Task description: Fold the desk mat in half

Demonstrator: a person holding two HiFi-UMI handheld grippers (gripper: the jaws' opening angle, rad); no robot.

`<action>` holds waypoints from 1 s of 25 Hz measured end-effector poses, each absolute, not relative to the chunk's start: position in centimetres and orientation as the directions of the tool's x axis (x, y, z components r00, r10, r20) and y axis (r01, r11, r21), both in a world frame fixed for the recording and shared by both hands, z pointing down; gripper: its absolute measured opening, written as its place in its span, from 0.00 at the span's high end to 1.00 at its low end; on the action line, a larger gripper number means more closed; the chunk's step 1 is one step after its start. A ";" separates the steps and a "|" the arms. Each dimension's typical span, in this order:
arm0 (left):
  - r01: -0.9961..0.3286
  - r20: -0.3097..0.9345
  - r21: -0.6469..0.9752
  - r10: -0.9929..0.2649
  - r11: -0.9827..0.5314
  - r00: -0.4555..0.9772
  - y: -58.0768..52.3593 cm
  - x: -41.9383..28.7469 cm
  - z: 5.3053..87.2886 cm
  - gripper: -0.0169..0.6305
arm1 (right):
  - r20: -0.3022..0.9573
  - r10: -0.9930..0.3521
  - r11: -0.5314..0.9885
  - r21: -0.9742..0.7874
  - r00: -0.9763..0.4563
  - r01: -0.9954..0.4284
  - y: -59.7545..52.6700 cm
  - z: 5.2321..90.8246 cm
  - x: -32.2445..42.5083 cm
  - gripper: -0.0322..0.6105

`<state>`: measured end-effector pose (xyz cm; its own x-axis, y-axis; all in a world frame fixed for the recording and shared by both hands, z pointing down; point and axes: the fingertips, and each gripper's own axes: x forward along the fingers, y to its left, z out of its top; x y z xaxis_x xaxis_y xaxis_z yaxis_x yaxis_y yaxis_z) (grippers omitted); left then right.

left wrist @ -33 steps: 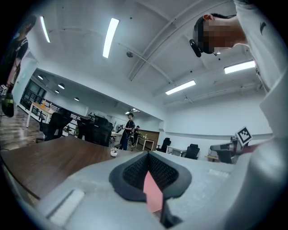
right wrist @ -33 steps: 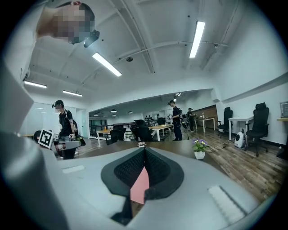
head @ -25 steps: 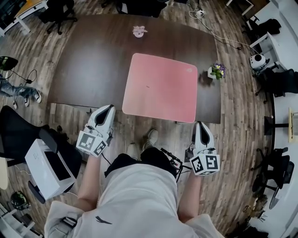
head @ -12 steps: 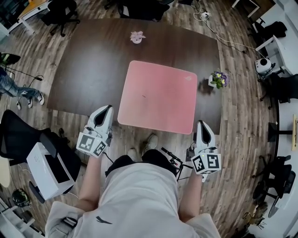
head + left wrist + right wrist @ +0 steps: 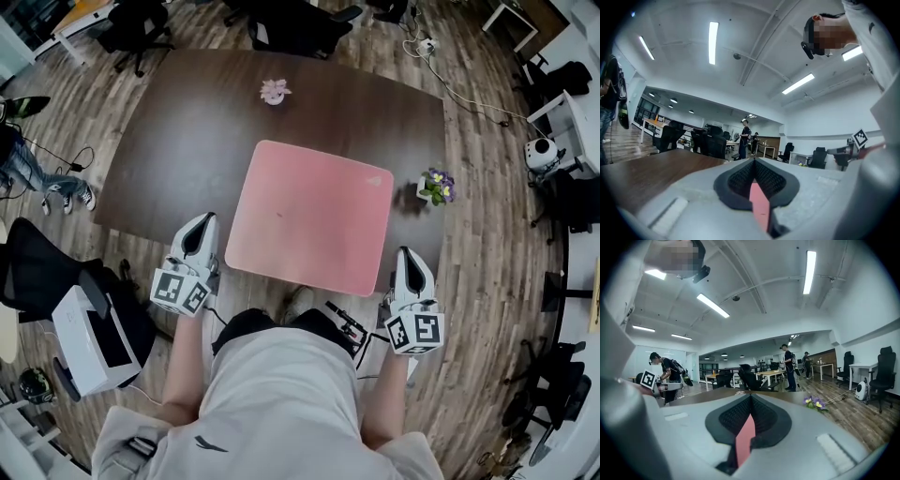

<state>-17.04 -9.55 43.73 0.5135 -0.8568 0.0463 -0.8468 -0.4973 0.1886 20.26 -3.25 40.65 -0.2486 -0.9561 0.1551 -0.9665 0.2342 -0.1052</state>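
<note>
I count one pink rounded-square desk mat (image 5: 309, 216), lying flat at the near edge of one dark brown wooden table (image 5: 178, 141). One small potted flower (image 5: 433, 186) stands at the mat's 3 o'clock. One small pale pink object (image 5: 274, 91) sits at its 12, too small to identify. Of my two tools, the left gripper (image 5: 203, 223) is at the mat's 8 o'clock and the right gripper (image 5: 405, 255) at its 4. Both are clenched, pads (image 5: 739, 180) meeting. Pink shows through each slit, and I cannot tell whether either touches the mat.

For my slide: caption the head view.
Shut left gripper and right gripper sit beside the flat pink mat's near corners.
</note>
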 end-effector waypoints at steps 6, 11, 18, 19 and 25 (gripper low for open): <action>-0.858 0.058 0.187 -0.866 -0.479 0.496 -10.6 -16.4 44.1 0.97 | 0.158 -0.945 0.274 -0.095 -0.286 -0.957 -5.5 40.9 21.0 0.95; -0.845 0.096 0.207 -0.850 -0.493 0.519 -11.2 -16.3 46.0 0.97 | 0.160 -0.952 0.248 -0.105 -0.262 -0.963 -6.3 41.1 20.8 0.95; -0.819 0.113 0.222 -0.820 -0.529 0.561 -12.3 -16.4 46.8 0.97 | 0.171 -0.964 0.185 -0.129 -0.206 -0.974 -6.0 42.2 20.1 0.95; -0.816 0.114 0.222 -0.817 -0.534 0.565 -12.4 -16.5 46.9 0.97 | 0.174 -0.964 0.181 -0.127 -0.202 -0.975 -6.0 42.4 20.0 0.95; -0.805 0.120 0.227 -0.805 -0.548 0.581 -12.7 -17.0 47.8 0.97 | 0.170 -0.968 0.167 -0.116 -0.185 -0.979 -6.1 42.4 19.4 0.95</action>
<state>-17.02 -12.70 47.76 0.5814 -0.8048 0.1198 -0.8052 -0.5478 0.2271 19.37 -6.09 42.44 -0.1849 -0.9679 0.1702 -0.9792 0.1667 -0.1162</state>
